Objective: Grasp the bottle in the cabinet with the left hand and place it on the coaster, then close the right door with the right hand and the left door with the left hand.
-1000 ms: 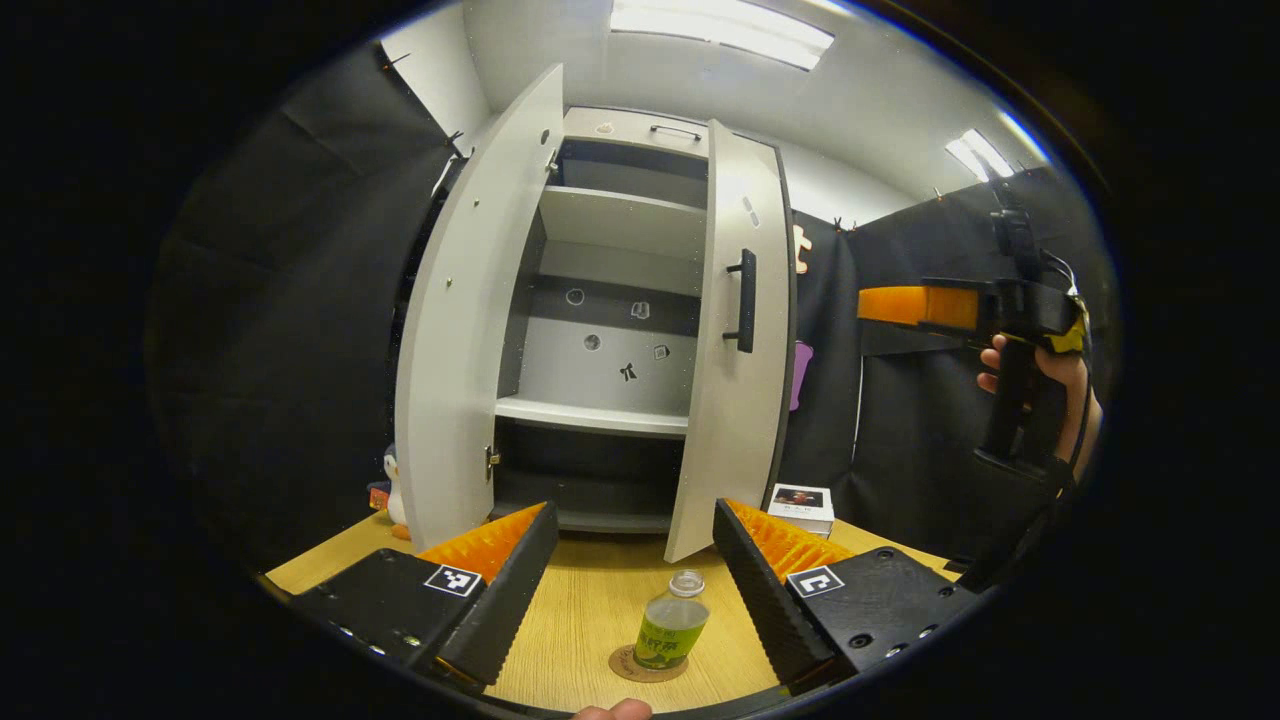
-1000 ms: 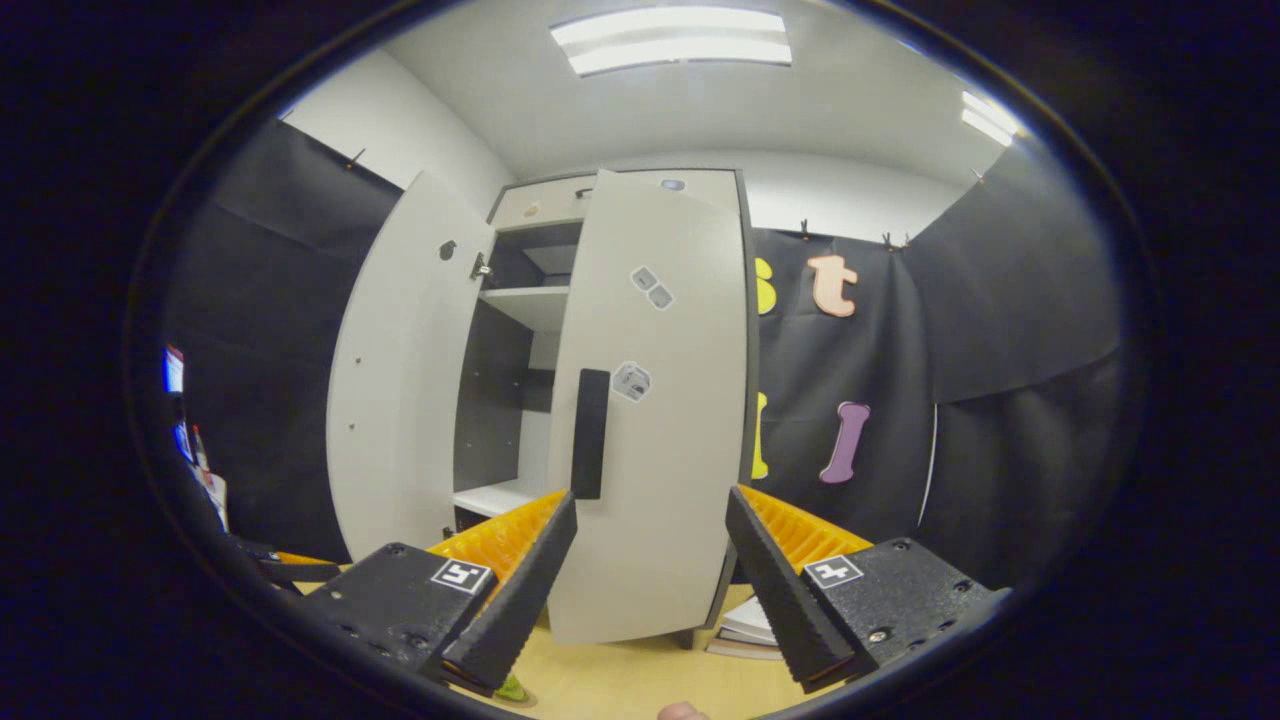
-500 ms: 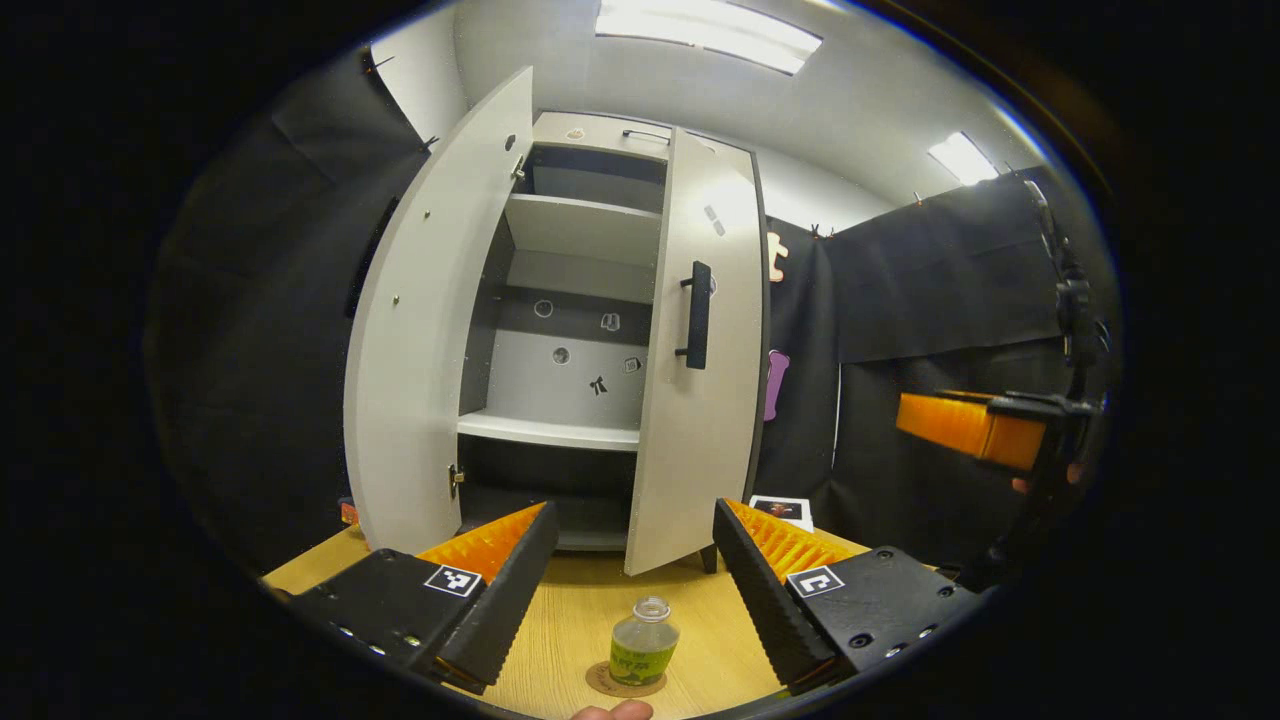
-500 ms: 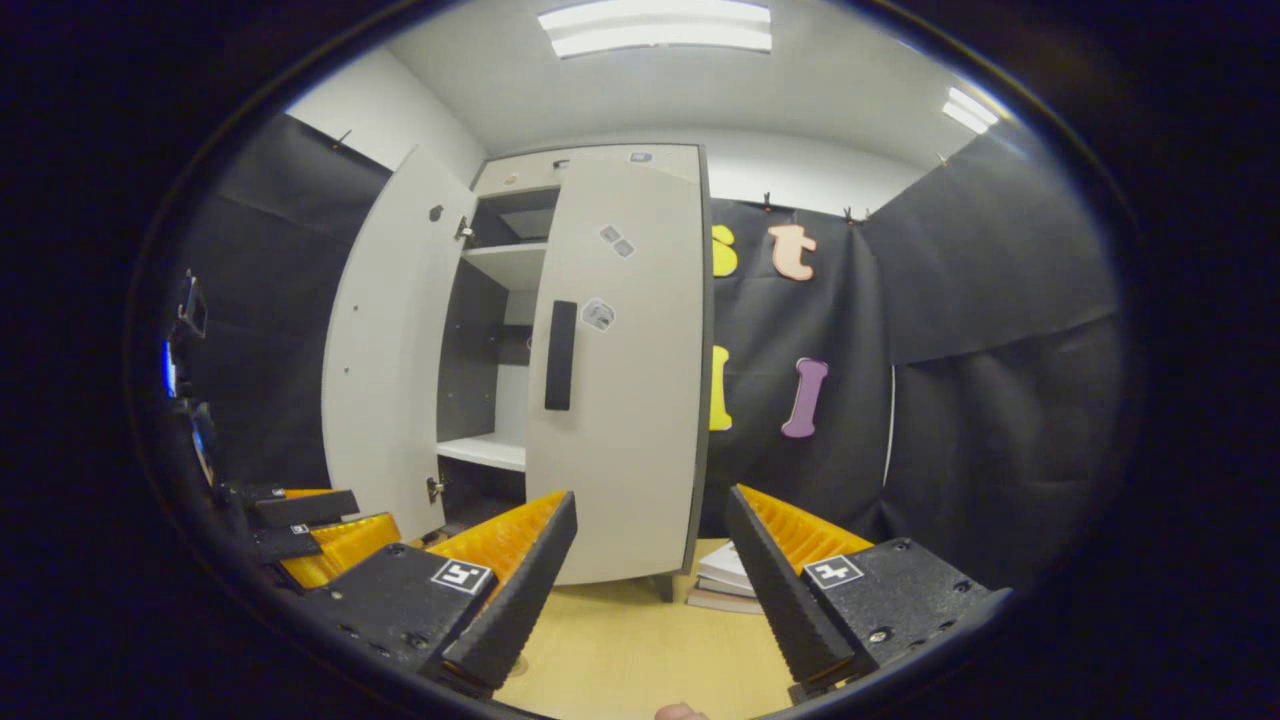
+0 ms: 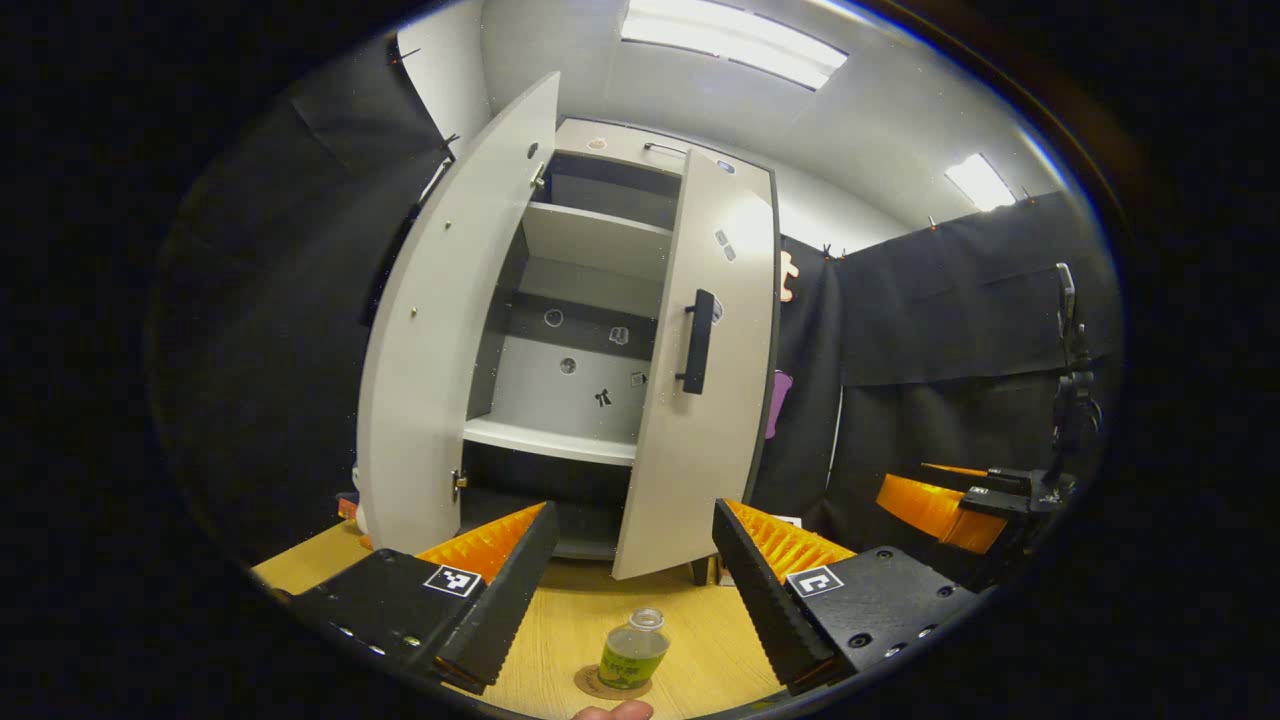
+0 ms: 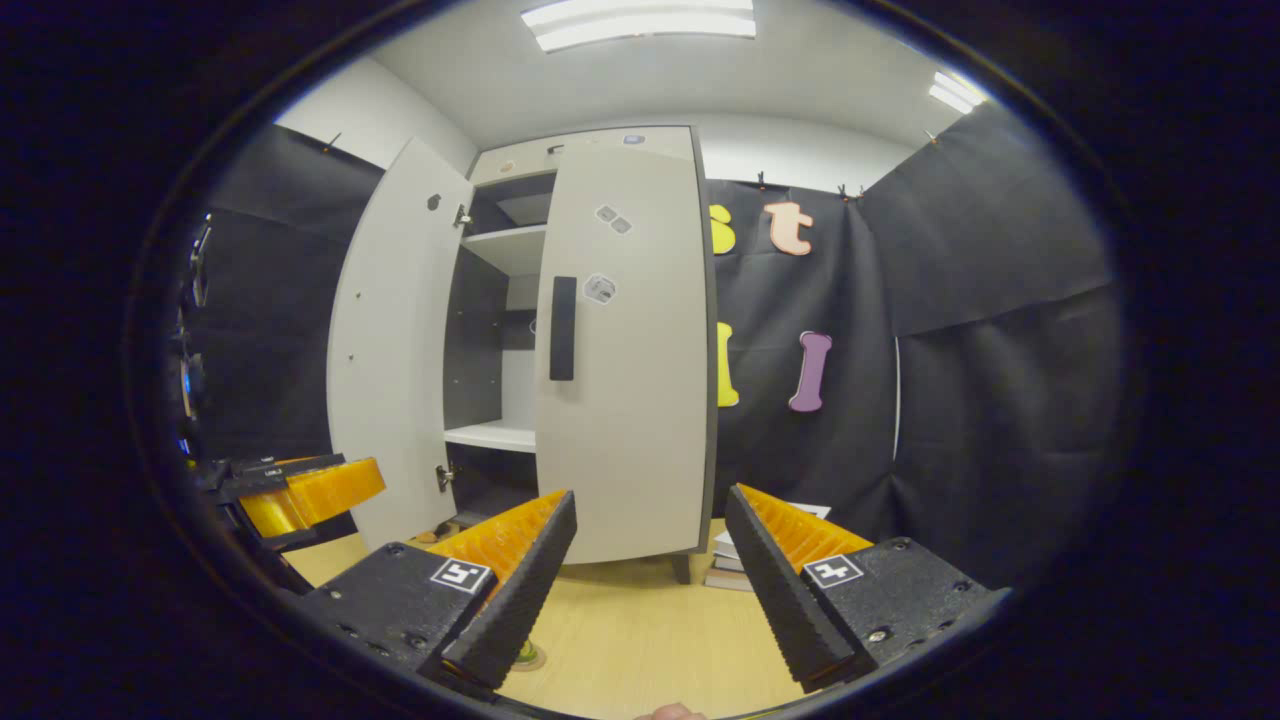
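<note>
bottle (image 5: 633, 650) sits on coaster (image 5: 600, 687); both grippers' fingers gape empty, so swing left gripper (image 5: 630, 580) to eleven o'clock, pushing left door (image 5: 440, 330) squarely

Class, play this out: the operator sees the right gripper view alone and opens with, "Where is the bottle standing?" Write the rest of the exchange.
Observer: In the left gripper view, the bottle stands upright on the coaster.
Operator: Is the left tool gripping it?
Observer: No. The left tool is open, and the bottle stands apart from both fingers.
Operator: What is behind the middle shelf?
Observer: Small stickers sit on the back wall above the shelf.
</note>
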Available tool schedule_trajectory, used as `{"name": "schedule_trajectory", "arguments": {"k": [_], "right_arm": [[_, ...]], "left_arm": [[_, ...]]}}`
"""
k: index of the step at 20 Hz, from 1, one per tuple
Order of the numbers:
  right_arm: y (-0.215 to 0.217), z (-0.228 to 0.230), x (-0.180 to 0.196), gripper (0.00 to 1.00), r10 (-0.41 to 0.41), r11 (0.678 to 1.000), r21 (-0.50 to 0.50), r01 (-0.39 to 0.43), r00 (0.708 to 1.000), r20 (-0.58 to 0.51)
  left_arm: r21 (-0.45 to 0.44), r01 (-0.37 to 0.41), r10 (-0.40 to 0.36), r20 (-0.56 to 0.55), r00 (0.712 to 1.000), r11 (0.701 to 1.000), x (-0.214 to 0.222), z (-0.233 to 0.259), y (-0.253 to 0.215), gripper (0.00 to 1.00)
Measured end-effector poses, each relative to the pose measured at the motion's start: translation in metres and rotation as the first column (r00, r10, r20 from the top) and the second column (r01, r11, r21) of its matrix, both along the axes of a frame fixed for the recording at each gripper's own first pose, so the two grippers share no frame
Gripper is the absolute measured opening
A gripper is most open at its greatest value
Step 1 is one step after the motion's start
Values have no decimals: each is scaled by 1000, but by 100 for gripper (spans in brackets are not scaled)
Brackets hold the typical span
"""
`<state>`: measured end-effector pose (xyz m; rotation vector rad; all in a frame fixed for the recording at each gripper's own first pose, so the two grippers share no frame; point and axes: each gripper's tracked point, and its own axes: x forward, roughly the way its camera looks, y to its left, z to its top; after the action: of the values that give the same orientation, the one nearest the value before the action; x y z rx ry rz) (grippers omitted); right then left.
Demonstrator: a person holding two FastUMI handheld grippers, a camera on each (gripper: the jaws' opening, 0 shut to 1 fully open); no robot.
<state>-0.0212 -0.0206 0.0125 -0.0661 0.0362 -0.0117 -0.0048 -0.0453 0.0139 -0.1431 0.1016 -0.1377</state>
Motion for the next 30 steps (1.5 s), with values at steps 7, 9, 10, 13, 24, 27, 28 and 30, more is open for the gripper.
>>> {"name": "schedule_trajectory", "arguments": {"k": [7, 9, 10, 13, 24, 27, 28, 30], "right_arm": [[-2, -1, 10, 99, 4, 1000, -23, -4, 1000, -18], [-2, 2, 11, 99, 9, 1000, -10, -9, 1000, -13], [-2, 4, 12, 99, 12, 1000, -1, -12, 1000, -10], [-10, 12, 9, 99, -6, 1000, 6, 6, 1000, 17], [-49, 21, 1, 99, -106, 994, 23, 105, 994, 39], [-57, 17, -1, 99, -127, 992, 18, 127, 991, 29], [-59, 15, 0, 99, -131, 991, 19, 131, 991, 23], [-59, 14, 2, 99, -130, 991, 30, 130, 991, 17]], "left_arm": [[100, -314, 307, 81, 948, 944, -6, 55, 149, 95], [73, -361, 358, 56, 932, 930, 1, 64, 184, 95], [40, -377, 375, 46, 926, 925, 9, 69, 200, 95], [-39, -442, 444, 58, 894, 896, 38, 87, 256, 95], [18, -514, 509, 104, 854, 858, 124, 96, 304, 95], [31, -529, 520, 150, 841, 848, 121, 100, 301, 99], [9, -518, 512, 131, 849, 855, 124, 97, 298, 94], [-13, -494, 492, 105, 864, 870, 126, 93, 291, 99]]}}
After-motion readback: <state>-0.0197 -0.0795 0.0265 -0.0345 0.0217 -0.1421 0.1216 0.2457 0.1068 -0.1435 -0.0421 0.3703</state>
